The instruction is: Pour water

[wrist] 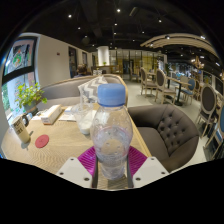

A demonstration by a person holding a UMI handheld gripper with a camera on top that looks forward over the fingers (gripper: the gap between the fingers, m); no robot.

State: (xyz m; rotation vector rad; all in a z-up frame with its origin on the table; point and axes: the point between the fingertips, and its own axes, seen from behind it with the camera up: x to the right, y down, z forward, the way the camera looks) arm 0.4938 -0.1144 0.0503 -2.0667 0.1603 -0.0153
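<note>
Got my gripper (pixel 111 163) clamped on a clear water bottle (pixel 111 135) with a blue cap (pixel 111 93), both pink pads squeezing it, held upright over the wooden table (pixel 60 150) beside a grey tufted armchair (pixel 170 130).

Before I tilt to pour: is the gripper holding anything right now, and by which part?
Yes. The gripper holds the clear water bottle upright, both fingers pressing its lower body; the blue cap is on.
</note>
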